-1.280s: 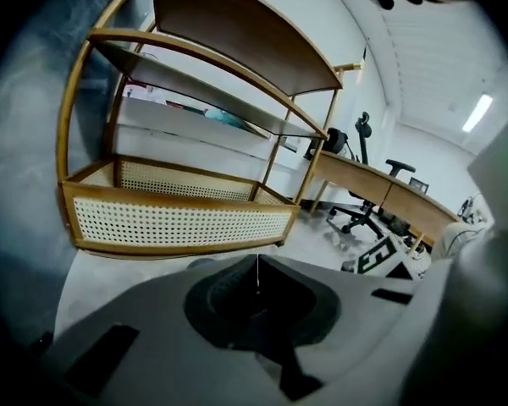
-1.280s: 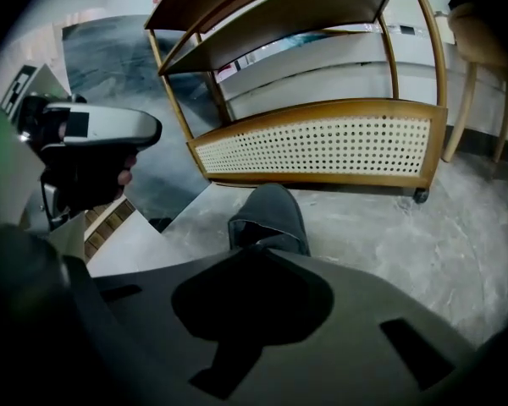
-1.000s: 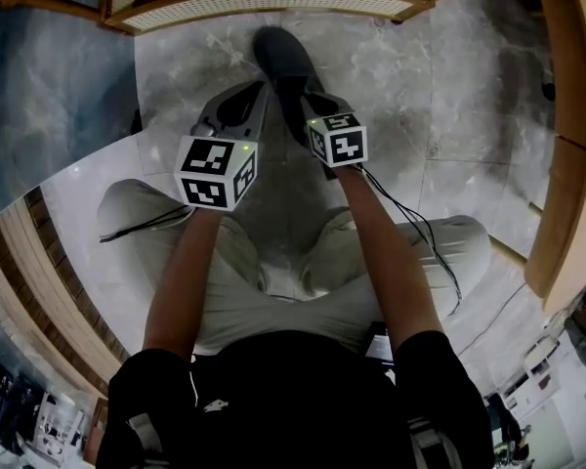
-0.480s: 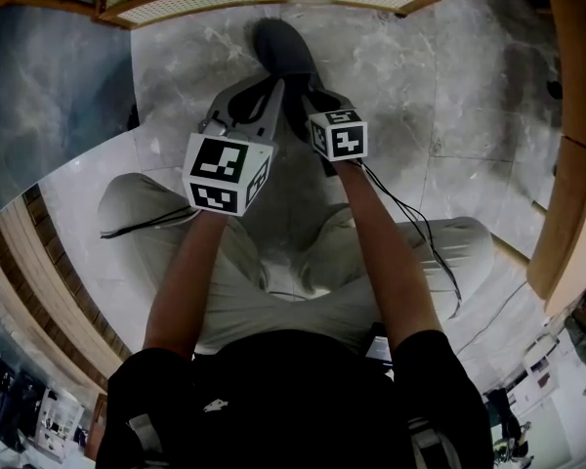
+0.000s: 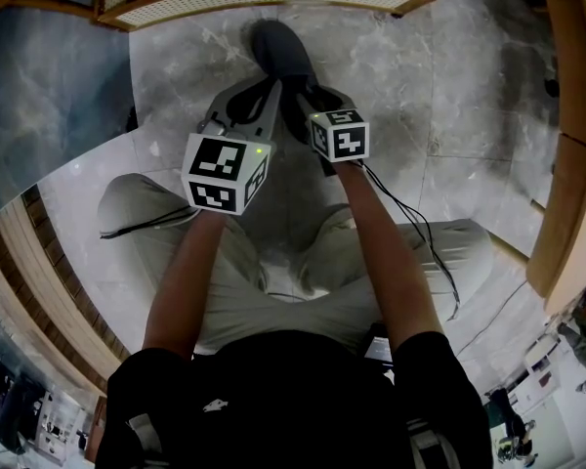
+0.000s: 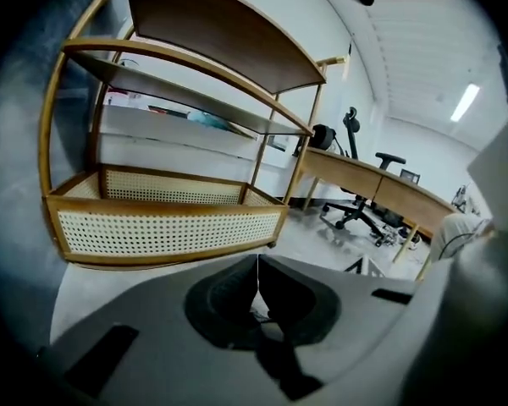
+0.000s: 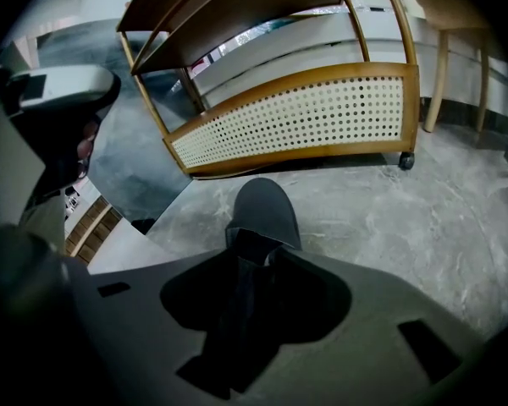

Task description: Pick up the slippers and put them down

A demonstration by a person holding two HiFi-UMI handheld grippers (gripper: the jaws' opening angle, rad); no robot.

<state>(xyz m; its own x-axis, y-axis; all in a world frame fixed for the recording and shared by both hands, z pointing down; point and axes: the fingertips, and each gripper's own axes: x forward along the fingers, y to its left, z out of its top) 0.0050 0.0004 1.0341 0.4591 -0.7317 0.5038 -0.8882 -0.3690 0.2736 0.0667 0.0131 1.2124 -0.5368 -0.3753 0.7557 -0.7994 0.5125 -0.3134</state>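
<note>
One dark grey slipper (image 5: pixel 279 49) lies on the marble floor ahead of the person's crossed legs, toe toward the shelf cart. My right gripper (image 5: pixel 295 98) points down at its heel end. In the right gripper view the slipper (image 7: pixel 264 211) reaches back between the jaws of the right gripper (image 7: pixel 252 250). Those jaws have just been opening and stand apart around the heel, so I read them as open. My left gripper (image 5: pixel 270 88) hovers just left of the slipper. In the left gripper view the left gripper (image 6: pixel 256 282) is shut, tips meeting on nothing. I see no second slipper.
A wooden cart with a rattan-sided tray (image 5: pixel 264 0) stands just beyond the slipper, on small wheels (image 7: pixel 406 161). Wooden furniture (image 5: pixel 566 164) lines the right side. A cable (image 5: pixel 415 225) runs back from the right gripper over the person's leg. Desks and an office chair (image 6: pixel 364 205) stand farther off.
The left gripper has edged slightly right, closer to the slipper. The slipper and the right gripper stay where they were.
</note>
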